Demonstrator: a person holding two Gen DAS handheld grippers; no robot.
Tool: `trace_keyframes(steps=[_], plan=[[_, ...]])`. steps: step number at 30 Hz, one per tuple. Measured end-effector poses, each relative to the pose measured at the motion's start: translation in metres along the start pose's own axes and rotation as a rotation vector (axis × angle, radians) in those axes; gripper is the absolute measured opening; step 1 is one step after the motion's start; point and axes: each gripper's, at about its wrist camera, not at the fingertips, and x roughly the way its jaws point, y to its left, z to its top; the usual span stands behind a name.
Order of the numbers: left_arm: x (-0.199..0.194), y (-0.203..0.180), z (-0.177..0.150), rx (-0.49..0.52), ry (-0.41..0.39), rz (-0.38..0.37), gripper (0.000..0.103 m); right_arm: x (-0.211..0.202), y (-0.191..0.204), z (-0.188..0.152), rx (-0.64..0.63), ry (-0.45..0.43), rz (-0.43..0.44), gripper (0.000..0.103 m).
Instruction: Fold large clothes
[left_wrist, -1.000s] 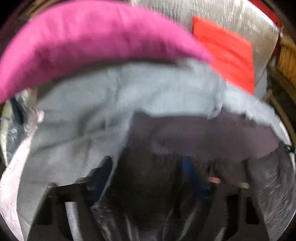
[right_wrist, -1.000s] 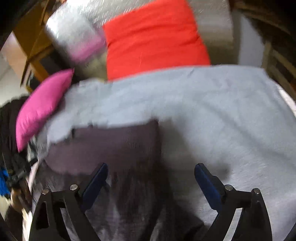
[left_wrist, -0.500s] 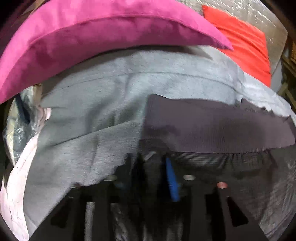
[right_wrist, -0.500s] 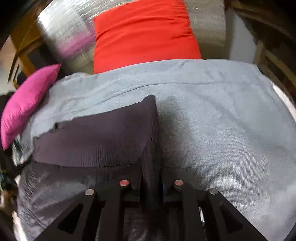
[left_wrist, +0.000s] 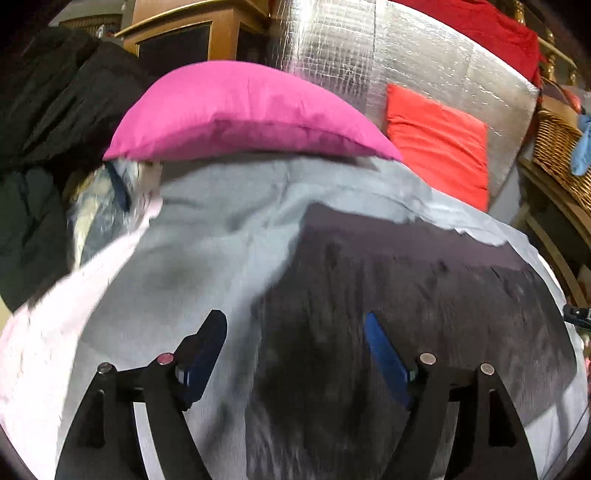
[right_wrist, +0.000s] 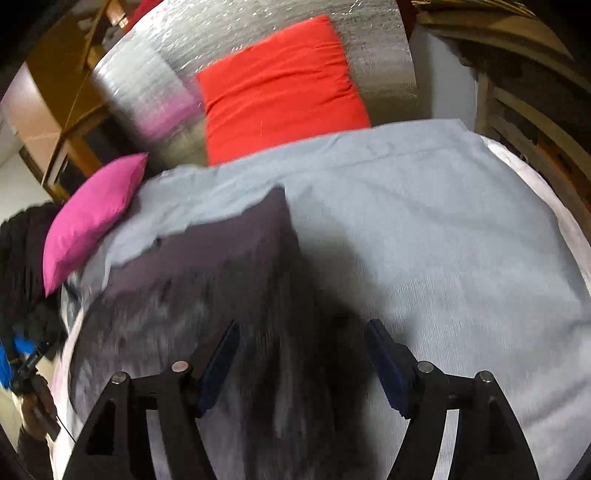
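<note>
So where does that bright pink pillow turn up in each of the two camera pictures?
Left wrist: pink pillow fills the upper middle, behind the grey sheet.
Right wrist: pink pillow sits small at the left edge.
Shared landmark: the red cushion against the silver panel.

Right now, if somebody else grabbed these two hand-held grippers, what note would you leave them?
Left gripper: open, holding nothing, above the left part of the dark garment.
Right gripper: open, holding nothing, above the garment's right edge.
Things: the garment lies on the grey blanket, its far edge straight and doubled over; pink pillow and red cushion sit behind it.
Done: one fold appears laid.
Left: probably regrip, fold again, smooth it.
</note>
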Motion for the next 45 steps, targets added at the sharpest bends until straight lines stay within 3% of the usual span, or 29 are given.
trace_keyframes(steps=[6,7,8,9,10,12,13,15,16,18,20,21,22,24,25,26,27,31,34,36,37,38,39,41,45], plan=[[0.008,-0.003,-0.019,-0.045,0.028,-0.053,0.078,0.002,0.004,-0.014,-0.021,0.025,0.001,0.072],[0.008,-0.006,-0.021,-0.039,0.037,-0.054,0.068,0.006,0.006,-0.016,-0.04,0.042,-0.002,0.059],[0.012,-0.011,-0.022,-0.026,0.056,-0.046,0.057,0.01,0.008,-0.019,-0.044,0.063,-0.006,0.014],[0.015,-0.013,-0.021,-0.019,0.07,-0.04,0.029,0.011,0.011,-0.02,-0.042,0.078,-0.014,0.011],[0.016,-0.015,-0.021,-0.014,0.08,-0.027,0.013,0.002,0.015,-0.022,-0.061,0.053,-0.032,0.008],[0.016,-0.015,-0.023,-0.021,0.065,-0.007,0.012,-0.024,0.027,-0.019,-0.092,-0.031,-0.049,0.007],[0.021,-0.013,-0.026,-0.027,0.07,0.003,0.012,-0.025,0.024,-0.019,-0.081,-0.031,-0.049,0.007],[0.05,-0.007,-0.036,-0.03,0.156,0.035,0.006,-0.001,0.005,-0.027,-0.038,0.037,-0.087,0.007],[0.057,-0.005,-0.04,-0.03,0.163,0.059,0.002,0.015,0.001,-0.034,-0.03,0.081,-0.092,0.008],[0.049,-0.006,-0.037,-0.031,0.141,0.096,0.002,0.02,0.003,-0.041,-0.024,0.06,-0.092,0.011],[0.033,-0.005,-0.03,-0.06,0.12,0.084,0.008,0.009,0.007,-0.037,-0.005,0.031,-0.102,0.016],[0.026,-0.005,-0.028,-0.067,0.107,0.081,0.022,0.005,0.008,-0.036,-0.007,0.024,-0.109,0.017],[0.014,-0.007,-0.024,-0.071,0.069,0.084,0.045,-0.001,0.008,-0.033,-0.009,0.013,-0.122,0.022],[-0.007,-0.013,-0.019,-0.066,-0.027,0.114,0.08,-0.023,0.011,-0.025,0.009,-0.062,-0.173,0.035],[-0.018,-0.018,-0.017,-0.064,-0.084,0.134,0.087,-0.03,0.015,-0.023,0.011,-0.093,-0.185,0.053],[-0.028,-0.026,-0.015,-0.06,-0.136,0.144,0.088,-0.043,0.025,-0.02,0.011,-0.155,-0.202,0.079],[-0.032,-0.035,-0.013,-0.044,-0.156,0.134,0.088,-0.051,0.035,-0.018,-0.004,-0.199,-0.192,0.082],[-0.022,-0.082,-0.01,0.08,-0.152,0.084,0.088,-0.041,0.094,-0.011,-0.196,-0.2,-0.114,0.083],[0.0,-0.109,-0.014,0.148,-0.132,0.108,0.088,-0.013,0.131,-0.016,-0.335,-0.182,-0.138,0.082],[0.03,-0.114,-0.022,0.189,-0.058,0.16,0.088,0.02,0.137,-0.017,-0.382,-0.132,-0.22,0.082],[0.049,-0.109,-0.027,0.18,0.02,0.18,0.09,0.038,0.13,-0.018,-0.378,-0.091,-0.279,0.081],[0.06,-0.101,-0.032,0.146,0.062,0.143,0.09,0.06,0.114,-0.018,-0.325,-0.02,-0.309,0.081],[0.063,-0.091,-0.036,0.099,0.048,0.109,0.092,0.066,0.099,-0.018,-0.241,-0.005,-0.254,0.081],[0.062,-0.09,-0.038,0.109,0.03,0.116,0.093,0.066,0.085,-0.016,-0.157,-0.026,-0.224,0.082],[0.062,-0.094,-0.039,0.12,0.018,0.128,0.094,0.072,0.09,-0.02,-0.189,-0.05,-0.256,0.083]])
